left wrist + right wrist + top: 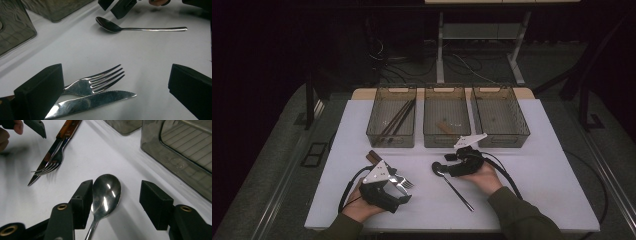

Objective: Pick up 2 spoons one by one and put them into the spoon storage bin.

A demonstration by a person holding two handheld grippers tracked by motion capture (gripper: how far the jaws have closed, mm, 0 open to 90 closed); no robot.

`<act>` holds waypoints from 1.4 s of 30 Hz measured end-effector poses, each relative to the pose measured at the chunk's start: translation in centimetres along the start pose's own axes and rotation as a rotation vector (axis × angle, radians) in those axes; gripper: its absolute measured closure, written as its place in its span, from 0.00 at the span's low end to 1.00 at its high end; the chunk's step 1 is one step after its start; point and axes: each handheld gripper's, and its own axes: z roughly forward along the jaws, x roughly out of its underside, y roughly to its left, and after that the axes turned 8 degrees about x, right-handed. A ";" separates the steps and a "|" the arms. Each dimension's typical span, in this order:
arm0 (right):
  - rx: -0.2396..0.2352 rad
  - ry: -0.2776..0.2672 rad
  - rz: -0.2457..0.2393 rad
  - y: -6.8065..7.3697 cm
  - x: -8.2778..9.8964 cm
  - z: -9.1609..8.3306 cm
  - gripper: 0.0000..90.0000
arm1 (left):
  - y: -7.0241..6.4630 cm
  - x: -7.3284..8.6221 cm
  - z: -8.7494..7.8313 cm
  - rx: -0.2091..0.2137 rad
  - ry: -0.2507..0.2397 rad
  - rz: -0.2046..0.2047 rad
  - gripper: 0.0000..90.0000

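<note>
A steel spoon [452, 185] lies on the white table [537, 170], its bowl [106, 192] pointing toward the bins. My right gripper [120, 192] is low over it and open. The bowl sits between the jaws, hard against the left one and well clear of the other. A fork [100, 80] and a serrated knife [95, 102] with brown handles [68, 127] lie side by side at the front left. My left gripper [115, 72] stands wide open over their tips, the left jaw right beside them and gripping nothing.
Three clear grey bins stand in a row at the back. The left bin [391, 141] holds long brown-handled pieces and the middle bin [447, 141] a small brown thing. The right bin [504, 141] looks bare. A cable trails from each gripper.
</note>
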 end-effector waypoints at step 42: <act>0.044 0.028 -0.151 2.3 0.3 1.8 0.68 | 0.0 0.0 0.1 0.004 0.008 0.000 0.00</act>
